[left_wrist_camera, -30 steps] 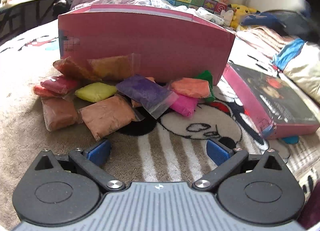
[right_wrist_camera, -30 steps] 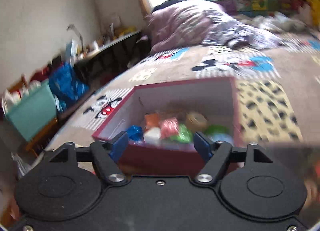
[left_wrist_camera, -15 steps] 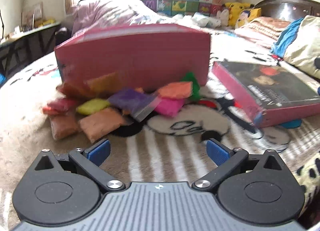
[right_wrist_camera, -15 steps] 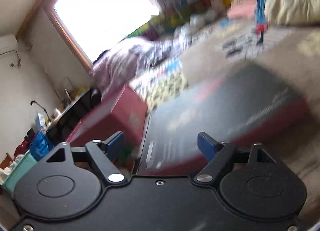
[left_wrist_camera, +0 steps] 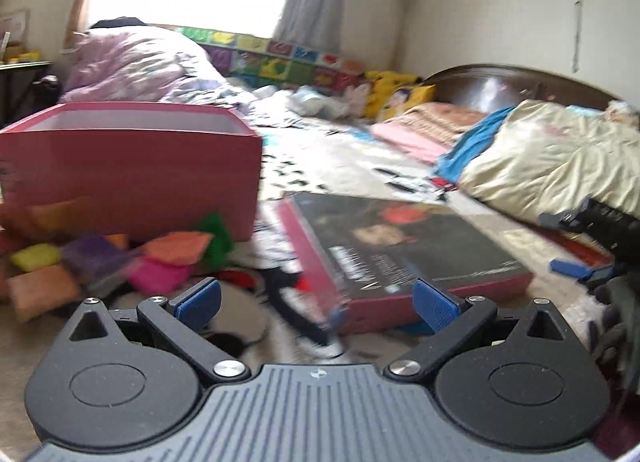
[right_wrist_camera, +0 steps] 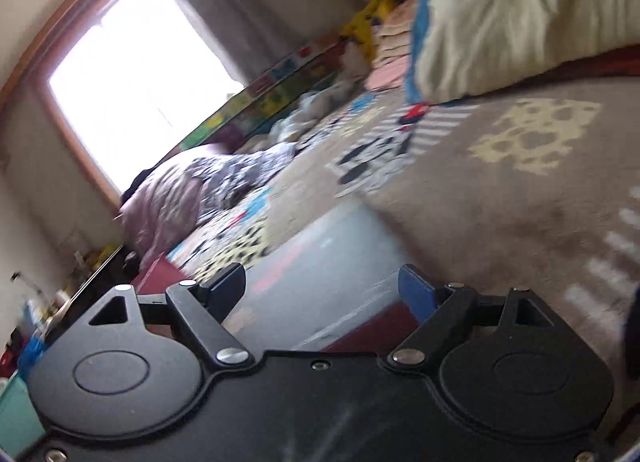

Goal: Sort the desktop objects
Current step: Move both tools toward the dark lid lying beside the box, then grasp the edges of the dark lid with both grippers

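left claw (left_wrist_camera: 316, 298) hangs spread and empty over the bed (left_wrist_camera: 352, 165), pink box (left_wrist_camera: 128, 165) and colourful bags (left_wrist_camera: 176, 248) ahead. right claw (right_wrist_camera: 322, 286) is spread wide, empty, above the box lid (right_wrist_camera: 320, 262).

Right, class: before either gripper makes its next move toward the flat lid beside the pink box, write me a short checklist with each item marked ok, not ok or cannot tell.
1. Left gripper open with nothing between its fingers: ok.
2. Right gripper open wide and empty: ok.
3. Flat lid lying clear on the blanket, nothing on top of it: ok.
4. Pink box upright with its mouth open: ok.
5. Coloured bags all out of the lid's way: cannot tell, the picture is blurred there.
6. Right gripper lined up on the lid's edge: cannot tell, the right wrist view is tilted and blurred.
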